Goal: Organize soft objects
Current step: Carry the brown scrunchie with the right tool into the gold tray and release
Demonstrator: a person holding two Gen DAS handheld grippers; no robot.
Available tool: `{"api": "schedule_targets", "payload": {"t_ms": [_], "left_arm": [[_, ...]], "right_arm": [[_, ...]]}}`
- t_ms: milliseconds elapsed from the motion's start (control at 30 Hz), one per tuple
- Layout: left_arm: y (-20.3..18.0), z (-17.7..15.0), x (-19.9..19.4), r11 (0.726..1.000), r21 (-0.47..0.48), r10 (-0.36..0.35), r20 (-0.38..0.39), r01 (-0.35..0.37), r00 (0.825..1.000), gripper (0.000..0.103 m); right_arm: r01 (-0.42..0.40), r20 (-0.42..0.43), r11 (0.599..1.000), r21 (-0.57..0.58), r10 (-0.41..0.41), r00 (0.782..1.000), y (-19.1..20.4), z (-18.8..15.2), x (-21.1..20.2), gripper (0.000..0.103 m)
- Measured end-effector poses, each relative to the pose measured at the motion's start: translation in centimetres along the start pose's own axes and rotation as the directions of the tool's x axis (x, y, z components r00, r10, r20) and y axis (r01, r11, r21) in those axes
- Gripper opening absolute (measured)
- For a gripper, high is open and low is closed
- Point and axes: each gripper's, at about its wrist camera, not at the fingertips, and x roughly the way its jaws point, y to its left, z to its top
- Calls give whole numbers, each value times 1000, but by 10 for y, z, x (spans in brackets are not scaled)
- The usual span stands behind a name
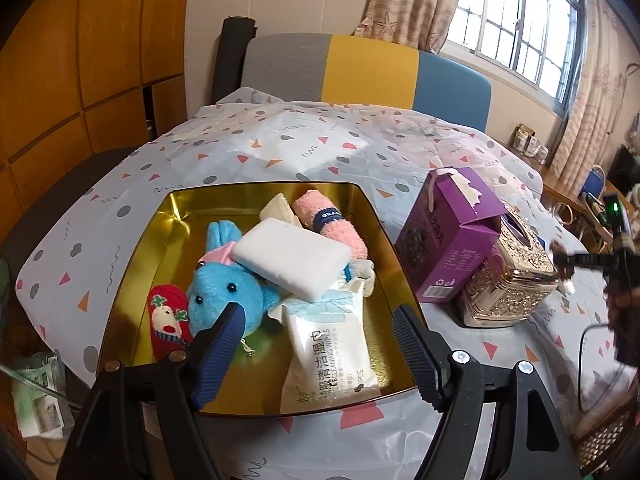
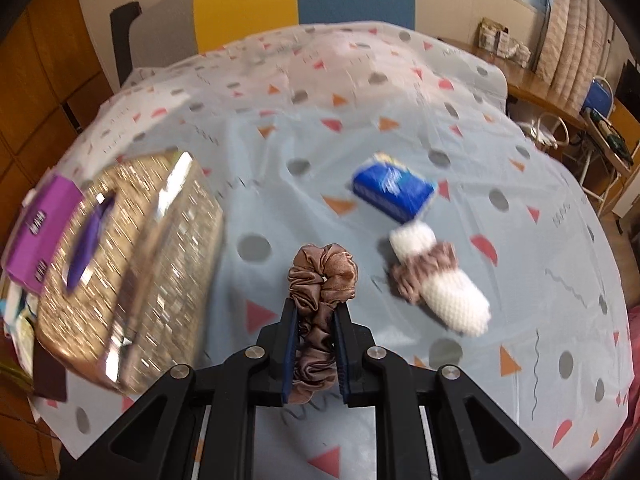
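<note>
The table (image 1: 320, 152) wears a pale cloth dotted with grey spots and pink and orange triangles, with a grey, yellow and blue chair back (image 1: 360, 76) behind it. Toward the left sits a gold tin (image 1: 132, 264), its shiny inside already holding soft things: a blue plush toy (image 1: 224, 296) beside a red Christmas sock (image 1: 166, 320), a white sponge block (image 1: 292, 260) lying across the heap, a rolled pink towel (image 1: 336, 224) at the far wall, and a wet-wipes pack (image 1: 328, 356) at the near side. Just right of the tin stands a purple carton (image 1: 448, 236), leaning against an ornate gold tissue box (image 1: 512, 276).

On the open cloth to the right lie a blue tissue packet (image 2: 392, 188) and, near it, a white knitted piece with a brown ruffled band (image 2: 436, 276).

The left gripper (image 1: 316, 344) hovers over the tin's near edge, its jaws spread wide with nothing between them. The right gripper (image 2: 316, 320) is clenched on a brown satin scrunchie (image 2: 322, 276), which bulges out beyond the fingertips, clear of the cloth.
</note>
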Motion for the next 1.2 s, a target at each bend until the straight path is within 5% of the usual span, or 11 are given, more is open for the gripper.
{"api": "schedule_targets", "payload": {"t_ms": [333, 667, 1200], "left_arm": [[-1, -3, 3, 1000, 3, -10, -10, 10, 1000, 78], [0, -8, 6, 1000, -1, -19, -31, 19, 999, 79], [31, -8, -1, 997, -68, 46, -14, -47, 999, 79]], "right_arm": [[-44, 90, 998, -55, 49, 995, 41, 54, -25, 15], [-150, 173, 965, -217, 189, 967, 134, 95, -57, 15], [-358, 75, 817, -451, 435, 897, 277, 58, -69, 15]]}}
